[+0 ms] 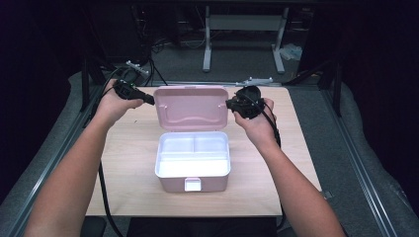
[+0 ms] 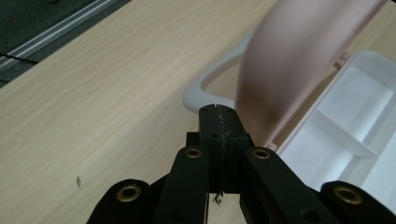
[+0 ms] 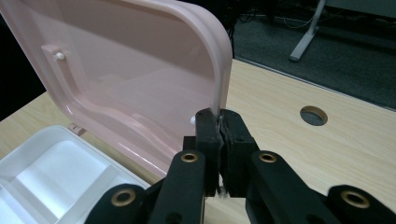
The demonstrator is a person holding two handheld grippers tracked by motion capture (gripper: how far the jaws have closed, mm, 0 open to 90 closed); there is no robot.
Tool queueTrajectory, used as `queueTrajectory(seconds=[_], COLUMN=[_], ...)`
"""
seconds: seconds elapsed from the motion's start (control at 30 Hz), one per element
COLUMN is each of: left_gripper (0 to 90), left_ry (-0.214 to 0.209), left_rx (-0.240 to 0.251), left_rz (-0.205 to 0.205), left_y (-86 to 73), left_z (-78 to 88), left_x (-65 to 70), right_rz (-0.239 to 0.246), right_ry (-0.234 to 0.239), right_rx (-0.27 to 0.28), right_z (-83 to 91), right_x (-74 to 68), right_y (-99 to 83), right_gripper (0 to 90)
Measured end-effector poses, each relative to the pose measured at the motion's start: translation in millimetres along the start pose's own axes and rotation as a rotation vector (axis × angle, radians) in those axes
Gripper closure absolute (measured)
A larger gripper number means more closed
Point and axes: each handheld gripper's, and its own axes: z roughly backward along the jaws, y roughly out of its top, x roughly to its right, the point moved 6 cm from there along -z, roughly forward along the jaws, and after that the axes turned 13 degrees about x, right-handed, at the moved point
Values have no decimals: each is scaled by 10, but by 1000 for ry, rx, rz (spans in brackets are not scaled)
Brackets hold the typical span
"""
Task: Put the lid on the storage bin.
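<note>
Right now your pink box (image 1: 192, 168) sits mid-desk with its white tray (image 1: 193, 154) bare, and the lid (image 1: 191, 107) stands upright behind it. Your right claw (image 3: 219, 122) is clenched on the lid's edge, apparently pinching it; your left claw (image 2: 218, 122) is clenched on nothing, just beside the lid's other side. You look to be swinging the lid, so next guide it steadily on its hinge. Beyond, the pale wooden desk (image 1: 123, 158) ends at dark carpet and a grey metal frame (image 1: 244, 29).
</note>
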Motion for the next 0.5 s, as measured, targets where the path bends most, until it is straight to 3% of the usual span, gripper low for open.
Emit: queueTrajectory(seconds=[0.03, 0.27, 0.5], left_gripper=[900, 900, 900], left_ry=[-16, -21, -65], left_rx=[20, 35, 43], left_rz=[3, 17, 24], left_y=[54, 114, 165], left_z=[11, 25, -36], left_x=[1, -63, -48], right_rz=[2, 6, 9], right_ry=[-6, -3, 14], right_rx=[1, 8, 18], right_z=[12, 47, 85], right_x=[-8, -23, -35], right_y=[-6, -21, -37], right_gripper=[868, 869, 870])
